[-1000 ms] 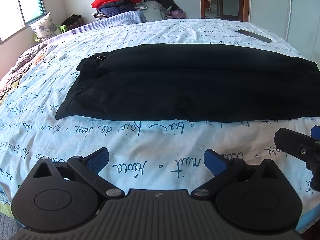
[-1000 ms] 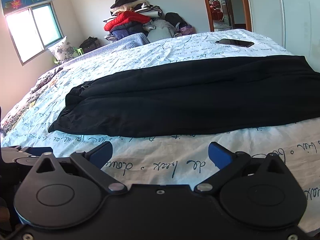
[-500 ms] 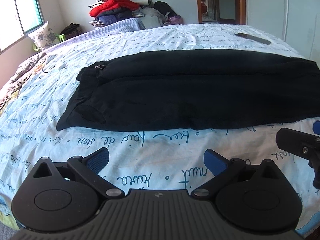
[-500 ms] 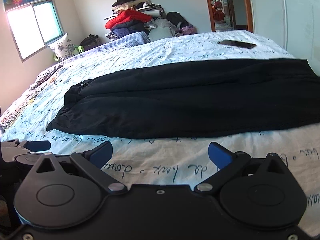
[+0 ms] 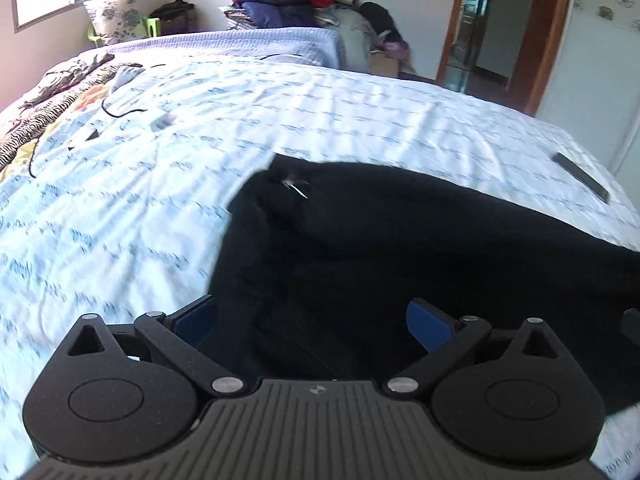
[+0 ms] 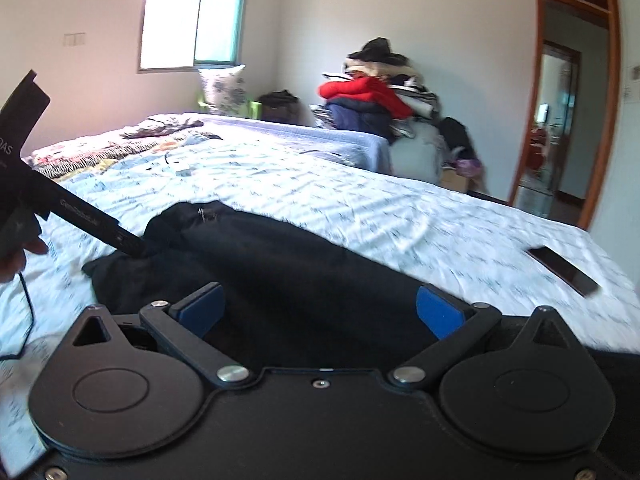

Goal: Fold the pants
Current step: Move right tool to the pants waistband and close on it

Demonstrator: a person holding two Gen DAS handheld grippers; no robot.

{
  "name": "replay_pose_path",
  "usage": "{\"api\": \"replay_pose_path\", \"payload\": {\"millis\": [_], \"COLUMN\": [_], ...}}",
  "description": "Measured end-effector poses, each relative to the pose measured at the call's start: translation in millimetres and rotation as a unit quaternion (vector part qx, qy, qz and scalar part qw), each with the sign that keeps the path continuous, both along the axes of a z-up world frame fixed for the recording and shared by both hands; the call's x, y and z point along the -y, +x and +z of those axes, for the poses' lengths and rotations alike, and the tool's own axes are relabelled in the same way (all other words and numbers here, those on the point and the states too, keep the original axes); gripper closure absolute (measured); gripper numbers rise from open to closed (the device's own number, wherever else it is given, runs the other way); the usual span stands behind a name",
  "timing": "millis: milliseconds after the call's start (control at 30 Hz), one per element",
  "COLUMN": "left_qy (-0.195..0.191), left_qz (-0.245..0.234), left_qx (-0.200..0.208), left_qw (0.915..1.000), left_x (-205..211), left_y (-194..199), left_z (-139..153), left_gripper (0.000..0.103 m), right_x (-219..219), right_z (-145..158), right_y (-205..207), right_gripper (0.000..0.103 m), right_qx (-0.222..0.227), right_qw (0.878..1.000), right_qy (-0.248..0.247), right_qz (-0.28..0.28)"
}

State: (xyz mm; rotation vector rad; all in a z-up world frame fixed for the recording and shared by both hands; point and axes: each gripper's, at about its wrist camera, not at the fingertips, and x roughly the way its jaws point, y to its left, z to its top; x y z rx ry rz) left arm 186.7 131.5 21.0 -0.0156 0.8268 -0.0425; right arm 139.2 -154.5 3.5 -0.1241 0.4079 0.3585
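The black pants [image 5: 400, 248] lie flat along the bed, waist end toward the left; they also show in the right wrist view [image 6: 304, 280]. My left gripper [image 5: 314, 320] is open, low over the waist end, with the near edge of the cloth between its blue pads [image 5: 428, 326]. My right gripper [image 6: 320, 310] is open, low over the pants further along, blue pads [image 6: 436, 314] apart above the cloth. The left gripper's body shows in the right wrist view [image 6: 60, 204], its tip at the waist.
A white bedsheet with blue script [image 5: 160, 200] covers the bed. A black phone [image 6: 564, 270] lies on it to the right of the pants. Clothes are piled [image 6: 372, 96] beyond the far edge. A cable and small items [image 5: 120, 112] lie far left. A doorway [image 6: 568, 120] is at right.
Both grippers have moved forward from the bed's near edge and now sit low over the pants. Both stay open. The views are blurred from motion.
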Motion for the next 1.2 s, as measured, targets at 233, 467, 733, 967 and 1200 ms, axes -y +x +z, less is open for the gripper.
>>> {"api": "replay_pose_path", "payload": {"millis": [233, 467, 733, 967, 1200], "left_qy": [0.078, 0.157, 0.186, 0.215, 0.169], "left_qz": [0.019, 0.045, 0.033, 0.013, -0.016], "left_qx": [0.009, 0.033, 0.045, 0.049, 0.027], "left_qw": [0.9967, 0.9861, 0.9811, 0.9752, 0.9851], "left_x": [-24.7, -19.2, -1.3, 7.5, -4.6], "left_y": [56.5, 83.7, 102.6, 117.9, 142.3], "left_z": [3.0, -0.2, -3.8, -9.1, -16.0], "left_gripper": [0.002, 0.001, 0.001, 0.001, 0.001], "right_x": [-30.6, -55.7, -63.8, -61.6, -70.1], "right_z": [-3.1, -14.4, -13.7, -12.7, -21.3], "right_y": [72.7, 105.9, 126.9, 162.4, 213.7], "right_gripper": [0.000, 0.000, 0.000, 0.000, 0.005], "right_qx": [-0.011, -0.021, -0.017, -0.023, -0.129], "right_qw": [0.997, 0.992, 0.989, 0.988, 0.975], "right_qy": [-0.068, -0.108, -0.128, -0.130, -0.062], "right_qz": [0.047, 0.056, 0.066, 0.077, 0.170]}}
